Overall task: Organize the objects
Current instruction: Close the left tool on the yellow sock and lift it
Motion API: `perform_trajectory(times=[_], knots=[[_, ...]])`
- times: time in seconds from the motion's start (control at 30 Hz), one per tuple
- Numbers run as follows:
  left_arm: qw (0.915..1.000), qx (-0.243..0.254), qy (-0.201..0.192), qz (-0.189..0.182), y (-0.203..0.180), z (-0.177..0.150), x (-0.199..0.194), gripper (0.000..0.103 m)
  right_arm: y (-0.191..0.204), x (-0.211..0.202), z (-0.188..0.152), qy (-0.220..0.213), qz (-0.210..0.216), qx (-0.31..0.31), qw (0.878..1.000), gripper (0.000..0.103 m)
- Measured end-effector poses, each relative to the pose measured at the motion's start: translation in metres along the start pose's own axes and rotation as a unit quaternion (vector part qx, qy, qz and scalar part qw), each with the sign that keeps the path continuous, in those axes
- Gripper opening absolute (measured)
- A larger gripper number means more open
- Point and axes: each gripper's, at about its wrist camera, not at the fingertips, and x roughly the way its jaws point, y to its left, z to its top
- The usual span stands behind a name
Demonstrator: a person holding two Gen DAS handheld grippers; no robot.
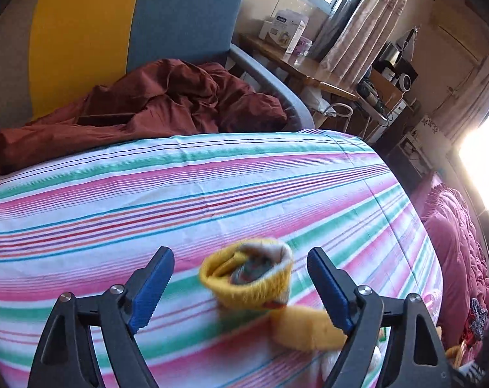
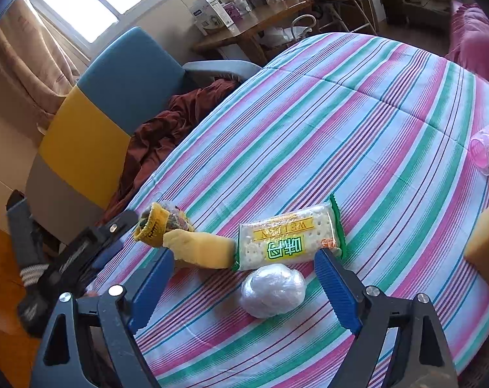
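Note:
A rolled yellow sock (image 1: 247, 278) lies on the striped bedsheet (image 1: 212, 187), between the open fingers of my left gripper (image 1: 241, 284), untouched. A yellow sponge piece (image 1: 306, 326) lies just beside it. In the right wrist view the same sock (image 2: 163, 223) and sponge (image 2: 199, 249) lie left of a cracker packet (image 2: 289, 239). A crumpled clear plastic ball (image 2: 272, 291) sits between the open fingers of my right gripper (image 2: 244, 287), untouched. The left gripper (image 2: 92, 249) shows at the sock.
A pink clear cup (image 2: 487, 152) lies at the sheet's (image 2: 341, 113) right edge, and a yellow block (image 2: 487, 245) is below it. A blue and yellow chair (image 1: 131, 32) with a maroon cloth (image 1: 154, 103) stands behind. A wooden desk (image 1: 293, 64) with boxes is further back.

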Motion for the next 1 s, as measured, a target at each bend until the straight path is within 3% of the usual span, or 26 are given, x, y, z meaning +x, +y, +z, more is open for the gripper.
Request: perform_trajectory(times=[0.13,0.17,0.27,0.3,0.53,0.73,1.0], knots=[[0.9993,-0.003,0.037,0.004,0.001,0.0,0.036,0.081,-0.001,0.001,0.0,0.001,0.0,0.001,1.0,0.089],[0.9986,-0.004,0.052,0.0,0.002,-0.004,0.044,0.06,-0.002,0.002,0.001,0.002,-0.001,0.002,1.0,0.089],[0.9992,-0.002,0.035,-0.02,0.007,-0.016,0.035,0.038,-0.006,0.001,0.002,0.0,-0.003,0.009,1.0,0.089],[0.9992,-0.005,0.031,-0.023,0.009,-0.02,0.029,0.036,-0.009,0.0,0.004,-0.004,-0.001,0.014,1.0,0.089],[0.9995,0.009,-0.005,0.031,0.037,-0.058,-0.033,0.033,-0.036,-0.013,0.015,-0.038,-0.007,0.071,0.997,0.089],[0.9948,0.055,-0.019,0.083,0.052,-0.125,-0.095,0.033,-0.042,-0.012,0.016,-0.035,-0.019,0.083,0.996,0.089],[0.9883,0.101,-0.035,0.11,0.03,-0.201,-0.128,0.033,-0.025,0.017,0.004,0.039,-0.041,0.021,0.998,0.089]])
